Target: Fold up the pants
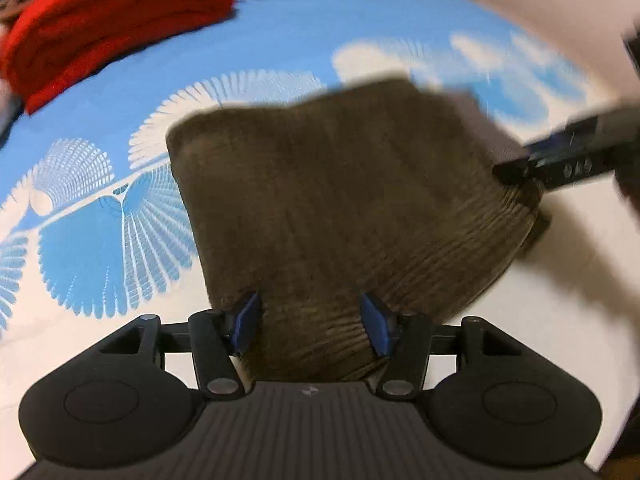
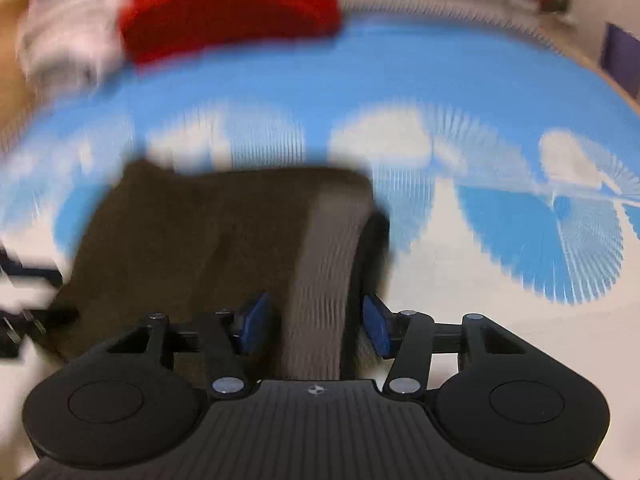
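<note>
Left gripper (image 1: 311,326): fingers spread wide, blue pads (image 1: 249,320) standing clear on either side of the near edge of the pants (image 1: 340,208); we see no pinch on the cloth. It is levelled low over the bedsheet (image 1: 280,40), pointing along the folded pants toward the far edge.

Right gripper (image 2: 316,326): fingers likewise wide apart, with the grey waistband (image 2: 324,280) running up between the pads; contact is blurred, so we cannot tell whether a pad touches it. From the left wrist view, its black body (image 1: 560,160) reaches in from the right edge, its tip at the right side of the pants.

Pants: brown corduroy, folded into a compact block, lying near the front edge of the bedsheet where the blue-and-white fan print gives way to plain white.

Red garment (image 1: 120,20): folded, at the far left corner of the bedsheet, well apart from the pants; pale cloth (image 2: 68,36) just beside it.
</note>
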### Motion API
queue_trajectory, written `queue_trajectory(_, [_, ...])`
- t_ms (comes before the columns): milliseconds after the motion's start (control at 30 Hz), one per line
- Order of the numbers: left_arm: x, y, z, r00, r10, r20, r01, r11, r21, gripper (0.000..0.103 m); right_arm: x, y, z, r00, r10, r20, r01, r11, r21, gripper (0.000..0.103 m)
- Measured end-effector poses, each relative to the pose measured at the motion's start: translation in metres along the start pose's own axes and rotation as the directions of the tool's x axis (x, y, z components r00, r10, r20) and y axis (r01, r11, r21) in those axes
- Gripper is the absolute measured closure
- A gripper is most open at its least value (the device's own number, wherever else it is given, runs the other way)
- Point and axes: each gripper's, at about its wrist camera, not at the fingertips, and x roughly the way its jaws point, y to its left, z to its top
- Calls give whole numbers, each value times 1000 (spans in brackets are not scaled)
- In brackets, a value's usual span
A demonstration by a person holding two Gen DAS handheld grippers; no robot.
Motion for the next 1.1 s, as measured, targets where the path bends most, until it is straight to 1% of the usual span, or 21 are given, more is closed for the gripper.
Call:
queue_trajectory(33, [-3,-7,-1,1000,26,15,-26,999,32,41,6,1,-4,999,-20,-32,19,1000,-18,38])
queue_trajectory(67, [-6,-10,0,999,43,20,-44,998,35,41,5,1,-5,999,-31,-27,30,1000,-6,36])
queue_trajectory(167, [-27,-11,5,994,88,60,-88,996,-8,40,-16,2,0,999,-46,23,45,998,50,39])
queue_trajectory(233, [-51,-11,8,986,118,118,-110,991,-72,25,-40,8,1,990,-86,115,81,995,50,39])
queue_trajectory(267, [-64,-11,8,981,121,151,-105,989,-108,21,-53,12,1,981,-100,163,94,994,48,37])
queue_trajectory(300, [-76,-10,11,975,130,179,-106,985,-137,18,-64,15,1,974,-107,197,101,994,43,35])
queue_trajectory(367, [-101,-10,14,957,183,227,-142,973,-183,18,-88,25,0,956,-133,262,129,991,31,32])
queue_trajectory(433, [-130,-16,16,929,250,273,-189,954,-232,14,-117,34,-1,933,-152,326,146,988,43,24])
queue_trajectory(467, [-143,-18,16,917,271,293,-200,947,-250,13,-130,36,-2,923,-150,354,141,989,52,18])
queue_trajectory(500, [-159,-23,12,910,273,312,-195,946,-259,11,-145,41,-5,912,-146,383,133,989,61,14])
queue_trajectory(567, [-182,-32,3,904,280,324,-187,939,-289,9,-168,45,-12,896,-138,421,126,990,57,10])
queue_trajectory(600, [-192,-36,-2,904,285,319,-180,930,-319,9,-176,48,-16,891,-133,433,125,991,48,8])
queue_trajectory(667, [-205,-44,-17,914,256,314,-127,918,-377,4,-194,54,-29,886,-123,446,127,992,22,5])
queue_trajectory(700, [-206,-48,-27,920,242,308,-104,909,-404,0,-199,57,-36,886,-123,447,128,992,18,4])
queue_trajectory(767, [-202,-59,-49,928,255,273,-117,893,-435,0,-195,57,-54,893,-126,432,124,992,32,3])
queue_trajectory(800, [-194,-64,-56,941,263,211,-154,893,-423,0,-191,56,-62,902,-135,410,127,991,48,4])
queue_trajectory(833, [-183,-67,-57,955,274,116,-207,892,-402,1,-185,55,-71,920,-162,357,143,986,81,5])
queue_trajectory(867, [-182,-68,-58,955,283,87,-227,890,-396,1,-182,55,-75,941,-200,274,172,977,122,9])
queue_trajectory(900, [-180,-66,-57,954,287,89,-230,888,-398,1,-177,51,-76,950,-211,230,174,970,172,9])
queue_trajectory(1000, [-178,-59,-49,944,313,105,-246,879,-409,1,-173,46,-73,962,-169,213,124,970,211,9])
queue_trajectory(1100, [-171,-53,-49,949,305,81,-240,865,-442,1,-168,51,-73,959,-199,202,169,973,156,8])
